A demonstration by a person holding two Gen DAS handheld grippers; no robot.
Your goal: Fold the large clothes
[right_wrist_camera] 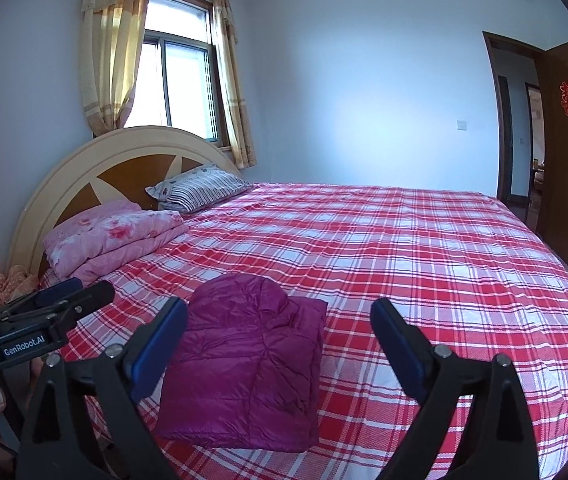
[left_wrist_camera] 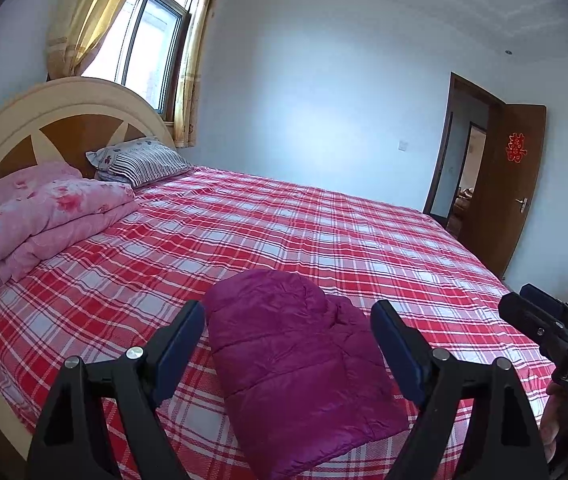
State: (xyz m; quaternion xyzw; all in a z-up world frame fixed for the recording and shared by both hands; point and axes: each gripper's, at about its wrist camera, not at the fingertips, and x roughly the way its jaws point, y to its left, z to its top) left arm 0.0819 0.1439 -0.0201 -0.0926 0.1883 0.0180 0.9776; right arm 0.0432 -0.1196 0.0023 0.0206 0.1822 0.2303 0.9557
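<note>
Both grippers, left (left_wrist_camera: 287,320) and right (right_wrist_camera: 280,318) (fingers spread), above folded purple jacket (right_wrist_camera: 252,364)

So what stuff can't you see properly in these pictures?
- Purple puffer jacket: left wrist view, its near corners sit behind the open left gripper; its sleeves are folded out of sight.
- Room beyond the open door: right wrist view, too small to make out.
- Right gripper: open, holding nothing.
- Floor beside the bed: both views, cut off by the picture edge.
</note>
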